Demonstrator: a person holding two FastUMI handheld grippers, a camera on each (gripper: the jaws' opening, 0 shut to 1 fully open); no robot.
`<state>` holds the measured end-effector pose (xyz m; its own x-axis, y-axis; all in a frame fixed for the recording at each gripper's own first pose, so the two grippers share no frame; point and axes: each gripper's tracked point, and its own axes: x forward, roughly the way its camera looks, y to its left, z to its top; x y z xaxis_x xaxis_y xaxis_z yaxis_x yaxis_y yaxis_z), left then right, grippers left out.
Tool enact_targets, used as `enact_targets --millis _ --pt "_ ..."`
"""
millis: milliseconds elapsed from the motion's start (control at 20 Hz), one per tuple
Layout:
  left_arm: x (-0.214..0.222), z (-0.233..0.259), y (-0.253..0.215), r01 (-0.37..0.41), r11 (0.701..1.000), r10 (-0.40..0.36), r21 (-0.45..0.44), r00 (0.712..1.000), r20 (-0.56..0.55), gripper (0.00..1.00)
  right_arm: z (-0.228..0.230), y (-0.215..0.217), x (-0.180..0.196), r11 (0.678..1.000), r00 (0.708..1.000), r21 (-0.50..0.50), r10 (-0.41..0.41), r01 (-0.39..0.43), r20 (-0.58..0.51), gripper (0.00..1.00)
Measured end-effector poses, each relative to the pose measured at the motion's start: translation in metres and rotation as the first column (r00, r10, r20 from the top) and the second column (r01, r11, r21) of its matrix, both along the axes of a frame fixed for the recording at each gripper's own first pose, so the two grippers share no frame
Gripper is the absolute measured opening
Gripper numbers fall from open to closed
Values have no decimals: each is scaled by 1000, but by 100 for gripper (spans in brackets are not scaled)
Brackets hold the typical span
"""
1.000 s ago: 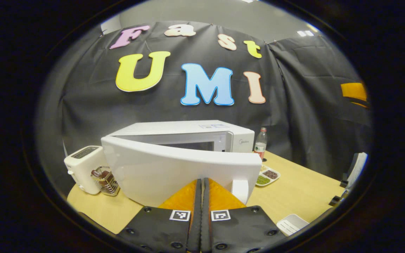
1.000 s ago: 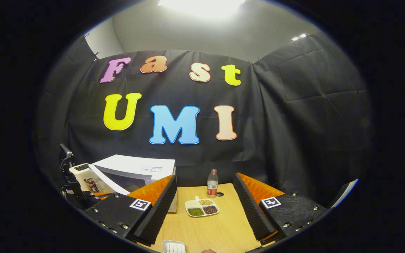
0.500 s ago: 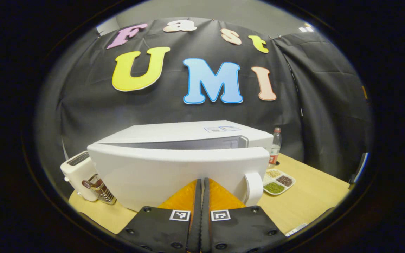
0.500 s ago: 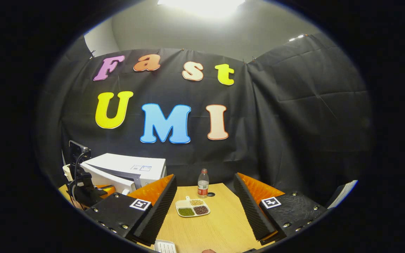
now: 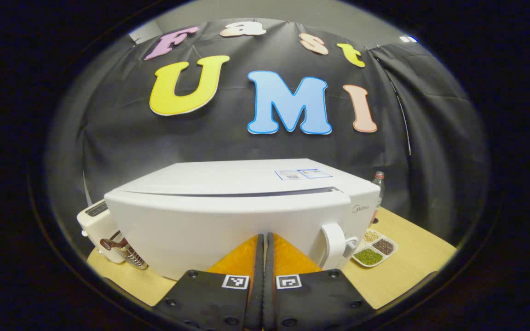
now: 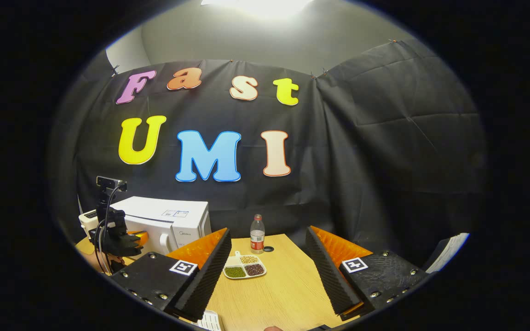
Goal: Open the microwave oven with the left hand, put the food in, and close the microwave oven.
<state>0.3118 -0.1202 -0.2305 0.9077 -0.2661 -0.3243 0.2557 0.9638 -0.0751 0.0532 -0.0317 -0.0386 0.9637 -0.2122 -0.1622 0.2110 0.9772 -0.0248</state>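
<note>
Left gripper (image 5: 263, 243), fingers pressed together, touches the nearly closed microwave door (image 5: 219, 225); right gripper (image 6: 268, 257) hangs spread wide above the worktop (image 6: 283, 289).

We can read one brand name, "Midea", in small grey letters on the white microwave oven (image 5: 246, 216), on its front panel just above the door handle, ahead and slightly right of the left gripper (image 5: 263, 239). The sticker (image 5: 302, 174) on its top is too small to read.
</note>
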Motion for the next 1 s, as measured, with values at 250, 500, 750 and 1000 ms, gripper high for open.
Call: enact_targets --millis 250,500,750,1000 --pt "11 -5 1 -35 998 35 54 999 -4 9 -1 -1 -3 999 999 -5 38 -38 4 98" --pt "-3 11 -6 -31 999 31 24 999 14 17 -3 10 -10 994 994 6 108 -108 1 98" --pt "-60 70 -9 -22 1000 22 -2 993 120 13 2 22 -6 978 978 28 206 -207 34 98" --pt "-130 142 5 -54 998 57 -18 972 230 13 8 33 -13 947 947 59 312 -316 75 98"
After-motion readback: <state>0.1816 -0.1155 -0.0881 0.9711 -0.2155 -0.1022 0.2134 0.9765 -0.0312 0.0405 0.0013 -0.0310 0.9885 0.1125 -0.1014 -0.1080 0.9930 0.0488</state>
